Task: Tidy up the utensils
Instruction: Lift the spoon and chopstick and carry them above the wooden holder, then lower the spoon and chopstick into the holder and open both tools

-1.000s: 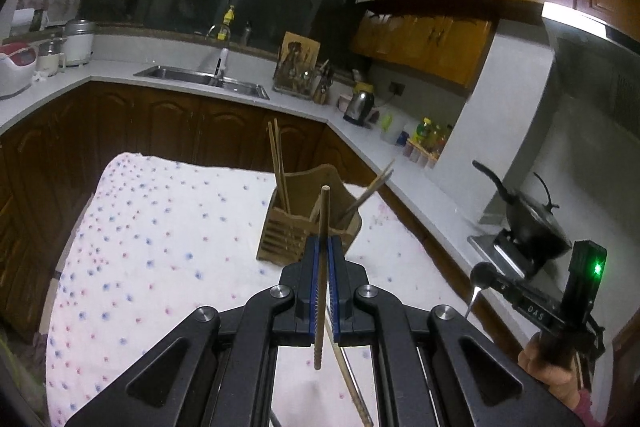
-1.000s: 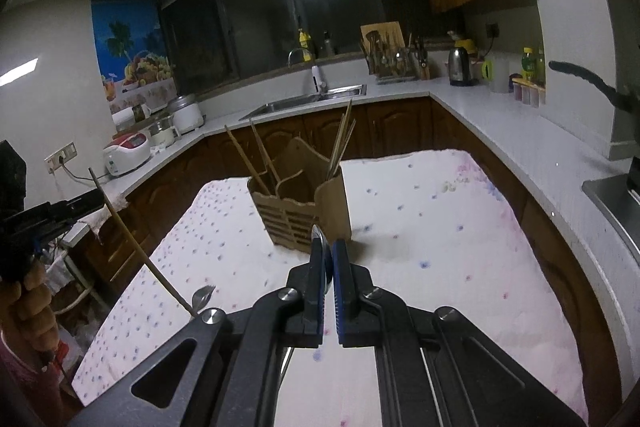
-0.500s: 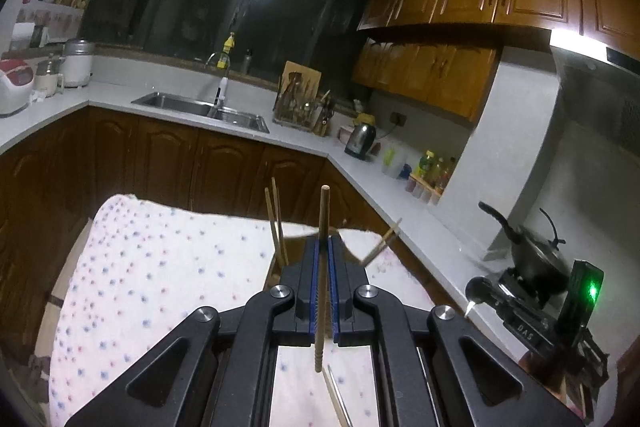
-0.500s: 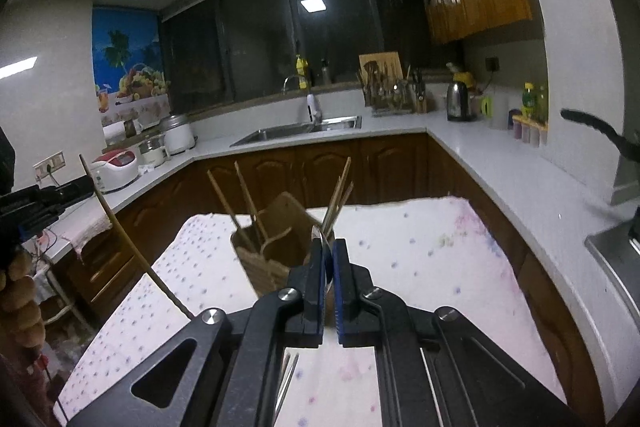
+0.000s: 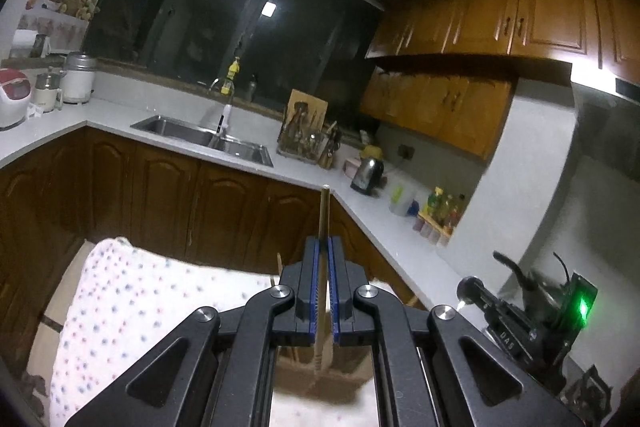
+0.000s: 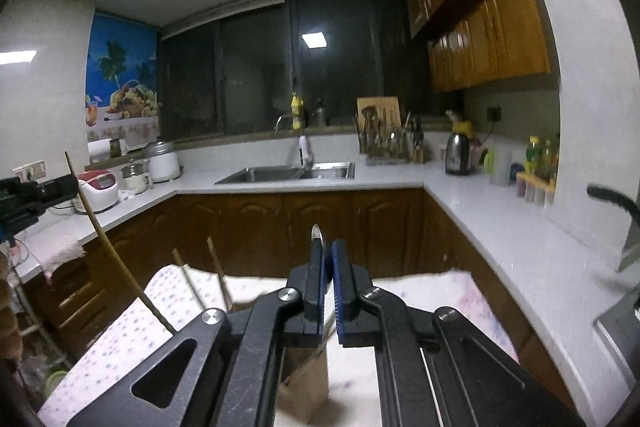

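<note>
My left gripper (image 5: pixel 325 255) is shut on a wooden chopstick (image 5: pixel 322 215) that stands almost upright between its blue pads. My right gripper (image 6: pixel 327 255) is shut on a thin metal utensil (image 6: pixel 316 234); only its shiny tip shows above the pads. The wooden utensil holder (image 6: pixel 304 383) sits on the dotted tablecloth (image 6: pixel 120 339), low under both grippers and mostly hidden by them. Two chopsticks (image 6: pixel 218 271) stick up from it. The right wrist view catches the left gripper (image 6: pixel 48 187) at the left edge with its slanted chopstick (image 6: pixel 116 251). The right gripper (image 5: pixel 466 287) appears at the lower right of the left wrist view.
An L-shaped white counter (image 6: pixel 480 223) runs behind and to the right of the table, with a sink (image 6: pixel 288 173), a kettle (image 6: pixel 458 149), a utensil rack (image 6: pixel 384 135) and a rice cooker (image 6: pixel 100 187). A black pan handle (image 6: pixel 612 199) juts in at the right.
Both grippers rose and tipped upward while moving over the table. The holder slid from mid-view to beneath the fingers. Both grips stayed shut on their utensils.
</note>
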`<action>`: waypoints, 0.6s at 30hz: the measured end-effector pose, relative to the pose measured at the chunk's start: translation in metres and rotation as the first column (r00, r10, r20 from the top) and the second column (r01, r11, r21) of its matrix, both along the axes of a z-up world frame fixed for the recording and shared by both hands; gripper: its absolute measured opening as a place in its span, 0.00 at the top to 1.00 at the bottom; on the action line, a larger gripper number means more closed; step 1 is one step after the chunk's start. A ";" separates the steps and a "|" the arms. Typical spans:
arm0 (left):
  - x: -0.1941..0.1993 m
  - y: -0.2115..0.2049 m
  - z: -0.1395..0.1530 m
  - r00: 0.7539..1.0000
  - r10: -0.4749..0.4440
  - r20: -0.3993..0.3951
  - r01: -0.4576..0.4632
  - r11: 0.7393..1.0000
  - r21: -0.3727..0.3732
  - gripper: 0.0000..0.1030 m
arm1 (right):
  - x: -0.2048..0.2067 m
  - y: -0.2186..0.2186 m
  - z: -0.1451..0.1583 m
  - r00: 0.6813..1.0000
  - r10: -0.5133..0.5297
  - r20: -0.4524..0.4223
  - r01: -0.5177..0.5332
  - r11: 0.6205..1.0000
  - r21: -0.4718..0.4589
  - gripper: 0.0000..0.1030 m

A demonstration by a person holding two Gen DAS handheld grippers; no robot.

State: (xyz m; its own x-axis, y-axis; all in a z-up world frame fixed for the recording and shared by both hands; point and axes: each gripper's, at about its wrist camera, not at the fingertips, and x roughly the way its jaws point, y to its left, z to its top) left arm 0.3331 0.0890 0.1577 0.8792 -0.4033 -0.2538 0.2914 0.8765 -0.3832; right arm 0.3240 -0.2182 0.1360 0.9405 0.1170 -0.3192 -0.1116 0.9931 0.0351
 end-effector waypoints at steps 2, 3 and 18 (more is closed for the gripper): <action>0.014 -0.002 -0.004 1.000 0.013 0.002 -0.013 1.000 -0.011 0.98 | 0.012 0.006 0.001 1.000 -0.005 0.025 0.005 0.999 -0.032 0.96; 0.021 -0.003 -0.008 1.000 0.017 -0.001 -0.017 1.000 -0.016 0.98 | 0.016 0.009 0.000 0.999 -0.005 0.035 0.006 0.999 -0.046 0.96; 0.091 -0.041 -0.083 0.995 0.056 -0.079 -0.057 0.998 0.000 0.98 | 0.038 0.043 -0.062 0.998 -0.009 0.065 0.022 0.981 -0.194 0.97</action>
State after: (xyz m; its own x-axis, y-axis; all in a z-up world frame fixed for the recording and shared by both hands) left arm 0.4244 0.0477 0.0743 0.8779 -0.3541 -0.3224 0.2102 0.8898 -0.4050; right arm 0.3616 -0.1750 0.0737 0.9608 0.0439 -0.2738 -0.0919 0.9820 -0.1651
